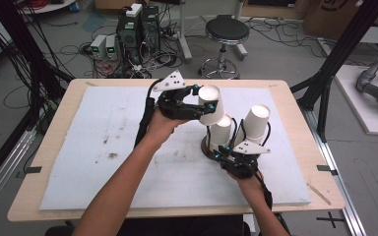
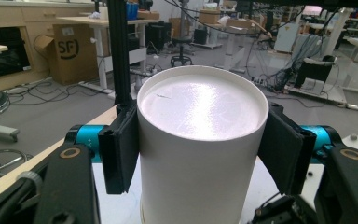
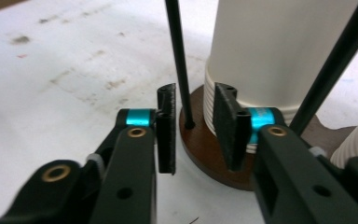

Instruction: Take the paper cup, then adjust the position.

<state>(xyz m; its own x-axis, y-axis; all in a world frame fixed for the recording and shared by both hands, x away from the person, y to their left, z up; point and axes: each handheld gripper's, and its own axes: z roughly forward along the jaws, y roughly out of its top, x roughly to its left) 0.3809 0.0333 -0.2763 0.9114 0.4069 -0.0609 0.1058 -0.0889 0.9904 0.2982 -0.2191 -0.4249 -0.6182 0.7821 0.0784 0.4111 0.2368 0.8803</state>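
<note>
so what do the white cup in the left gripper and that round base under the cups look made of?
White cup: probably paper, matte wall, faint sheen on its flat upturned bottom, thin rolled edge. Round base: dark brown, smooth, looks like wood or wood-look plastic; grain is not clear. Black rods rising from it: thin, likely metal.

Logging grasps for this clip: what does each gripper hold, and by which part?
The left gripper clamps an upside-down white paper cup by its side walls, near the base. The right gripper holds nothing, its jaws straddling a thin black rod.

smooth, faintly glossy white paper cup [image 2: 200, 140], dark polished wood base [image 3: 205, 144], stained matt, perhaps foam, mat [image 1: 103, 147].
</note>
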